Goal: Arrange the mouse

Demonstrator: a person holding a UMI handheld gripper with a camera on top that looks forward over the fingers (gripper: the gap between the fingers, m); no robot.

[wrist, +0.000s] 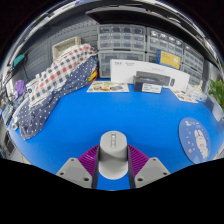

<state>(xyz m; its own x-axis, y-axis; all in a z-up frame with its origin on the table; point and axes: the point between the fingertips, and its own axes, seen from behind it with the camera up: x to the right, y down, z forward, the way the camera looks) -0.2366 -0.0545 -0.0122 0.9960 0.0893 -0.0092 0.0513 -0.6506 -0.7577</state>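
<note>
We see a blue tabletop (110, 115) filling the middle of the room. Behind it stands a wall of grey drawer cabinets (125, 40), stacked in rows. To the left of the tabletop, a checkered cloth (55, 80) drapes over something bulky. Along the tabletop's far edge sit white boxes (135, 70) and papers (108, 87). At its right edge we make out a green plant (217, 92).
</note>
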